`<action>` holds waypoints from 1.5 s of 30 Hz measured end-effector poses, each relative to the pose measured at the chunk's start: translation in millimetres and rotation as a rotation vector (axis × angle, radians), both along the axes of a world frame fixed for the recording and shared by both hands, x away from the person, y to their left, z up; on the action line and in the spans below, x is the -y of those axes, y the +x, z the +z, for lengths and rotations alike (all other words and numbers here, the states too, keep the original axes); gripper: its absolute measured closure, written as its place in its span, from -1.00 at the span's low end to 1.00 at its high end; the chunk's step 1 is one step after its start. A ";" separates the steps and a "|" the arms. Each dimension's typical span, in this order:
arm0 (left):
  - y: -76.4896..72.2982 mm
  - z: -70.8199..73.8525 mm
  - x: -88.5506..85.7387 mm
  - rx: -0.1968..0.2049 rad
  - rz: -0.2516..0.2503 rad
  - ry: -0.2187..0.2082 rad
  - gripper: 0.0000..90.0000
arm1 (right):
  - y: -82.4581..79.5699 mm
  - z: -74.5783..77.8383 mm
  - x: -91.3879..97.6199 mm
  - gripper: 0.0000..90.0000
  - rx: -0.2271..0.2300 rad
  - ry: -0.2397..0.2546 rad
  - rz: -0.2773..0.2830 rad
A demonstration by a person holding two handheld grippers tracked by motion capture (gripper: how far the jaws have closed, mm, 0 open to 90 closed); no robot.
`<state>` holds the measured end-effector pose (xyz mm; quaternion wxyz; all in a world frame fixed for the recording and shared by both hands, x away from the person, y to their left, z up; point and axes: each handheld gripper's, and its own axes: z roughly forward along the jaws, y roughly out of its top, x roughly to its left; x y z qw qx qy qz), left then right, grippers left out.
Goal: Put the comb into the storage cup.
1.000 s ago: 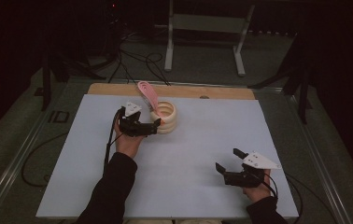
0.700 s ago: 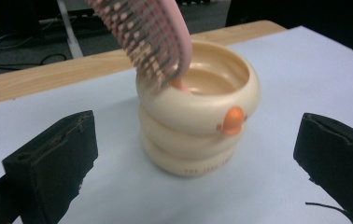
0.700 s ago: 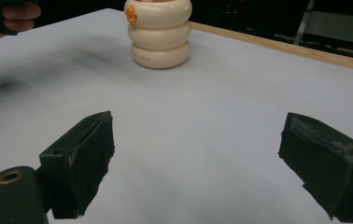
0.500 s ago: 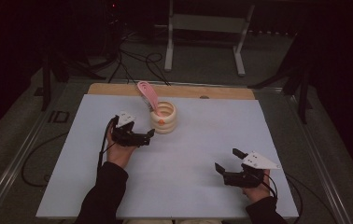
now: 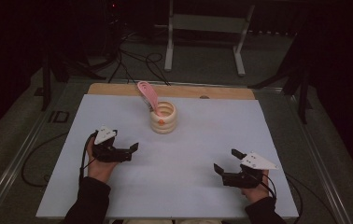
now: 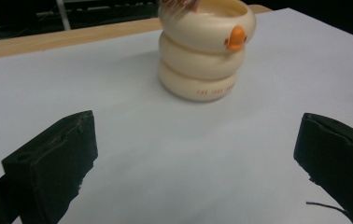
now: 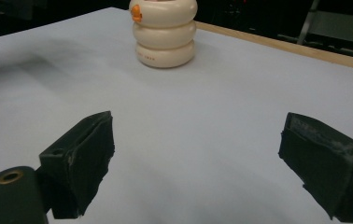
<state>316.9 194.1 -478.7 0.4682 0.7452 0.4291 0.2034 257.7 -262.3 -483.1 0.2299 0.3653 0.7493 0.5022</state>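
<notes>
A cream ringed holder point(image 5: 163, 118) with an orange beak mark stands upright near the back middle of the white tabletop point(image 5: 202, 140). A pink utensil point(image 5: 147, 96) leans out of it toward the back left. The holder point(image 6: 206, 51) rises ahead of the left gripper's jaws, and the holder point(image 7: 165, 32) also stands far off in the right gripper view. My left gripper point(image 5: 131, 152) is open at the front left, apart from the holder, nothing between its jaws. My right gripper point(image 5: 227, 161) is open at the front right, empty.
A wooden strip point(image 5: 118, 89) runs along the table's back edge. Cables point(image 5: 132, 58) and a white metal stand point(image 5: 206, 32) lie on the floor beyond. A metal rail point(image 5: 16, 154) borders the table's left side.
My left gripper has drawn back from the holder toward the front left of the table, open and empty. The right gripper has stayed put.
</notes>
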 end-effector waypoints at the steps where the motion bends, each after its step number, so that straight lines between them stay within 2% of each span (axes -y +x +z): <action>1: 0.0 0.0 0.0 0.000 0.000 0.000 -0.99 | 0.0 0.0 0.0 -0.78 0.000 0.000 0.000; 2: -7.0 -2.7 -6.9 0.008 -0.002 0.001 -0.99 | 0.0 -0.1 -0.1 -0.78 0.001 0.001 0.000; 7: -19.7 -5.2 -19.6 0.026 -0.011 0.003 -0.99 | -0.3 -0.3 -1.6 -0.78 0.002 -0.001 0.007; 9: -24.9 -5.6 -25.0 0.039 -0.009 -0.010 -0.99 | -0.4 -0.2 -1.9 -0.78 0.003 -0.001 0.007; 18: -44.8 -10.4 -37.4 0.080 -0.039 0.035 -0.99 | -0.9 0.7 -0.4 -0.78 0.006 0.005 0.002; 23: -54.5 -8.8 -46.4 0.116 -0.031 0.022 -0.99 | -1.0 1.8 2.2 -0.78 0.018 0.013 -0.006; 25: -54.5 -8.8 -46.4 0.116 -0.031 0.022 -0.99 | -1.1 2.3 2.8 -0.78 0.019 0.015 -0.006; 26: -59.3 -7.7 -51.9 0.134 -0.019 0.023 -0.99 | -1.1 2.3 2.8 -0.78 0.019 0.015 -0.006; 29: -62.3 -6.8 -55.5 0.147 -0.016 0.027 -0.99 | -1.1 2.7 4.7 -0.78 0.028 0.016 -0.014; 31: -66.1 -6.7 -61.0 0.170 -0.008 0.031 -0.99 | -1.5 3.1 5.0 -0.78 0.029 0.018 -0.018; 34: -67.5 -7.3 -63.5 0.175 -0.012 0.035 -0.99 | -1.6 3.7 5.3 -0.78 0.036 0.014 -0.019; 41: -69.4 -5.2 -60.1 0.207 -0.027 0.037 -0.99 | -1.2 4.3 8.1 -0.78 0.045 0.022 -0.027; 45: -69.6 -4.3 -59.0 0.209 -0.031 0.036 -0.99 | -0.6 4.8 11.0 -0.78 0.052 0.031 -0.035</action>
